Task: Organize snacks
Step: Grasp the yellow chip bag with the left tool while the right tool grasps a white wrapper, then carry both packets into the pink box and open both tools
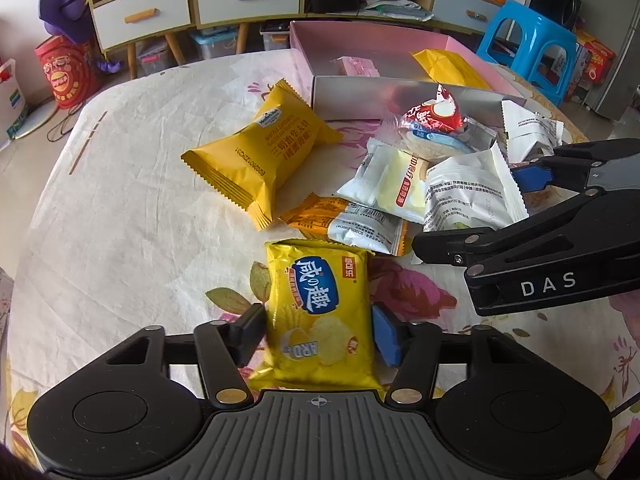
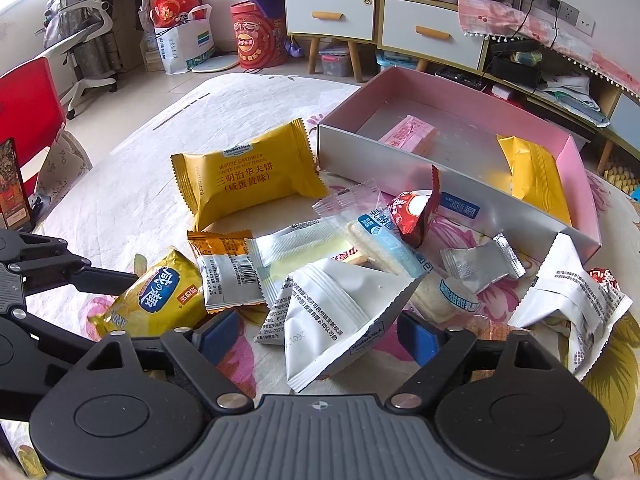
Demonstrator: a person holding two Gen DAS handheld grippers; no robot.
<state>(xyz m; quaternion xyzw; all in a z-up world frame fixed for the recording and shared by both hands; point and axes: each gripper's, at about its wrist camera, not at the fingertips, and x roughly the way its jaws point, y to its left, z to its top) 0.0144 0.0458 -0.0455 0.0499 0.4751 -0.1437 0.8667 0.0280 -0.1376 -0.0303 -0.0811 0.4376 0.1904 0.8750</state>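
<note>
My left gripper (image 1: 318, 332) has its fingers against both sides of a yellow chip bag (image 1: 320, 312), which rests on the floral tablecloth; the bag also shows in the right wrist view (image 2: 154, 300). My right gripper (image 2: 318, 336) is open, its fingers on either side of a white snack packet (image 2: 336, 316), not touching it. It enters the left wrist view from the right (image 1: 524, 184). A pink box (image 2: 576, 156) behind holds a pink packet (image 2: 408, 136) and a yellow packet (image 2: 536, 176). A large yellow waffle packet (image 2: 248, 180) lies left of the box.
Several small packets lie piled between the grippers and the box, among them a red one (image 2: 414, 208) and an orange-and-white one (image 2: 226, 272). A blue stool (image 1: 532, 44) stands beyond the table's right edge, a red chair (image 2: 28, 120) at its left. Cabinets line the back wall.
</note>
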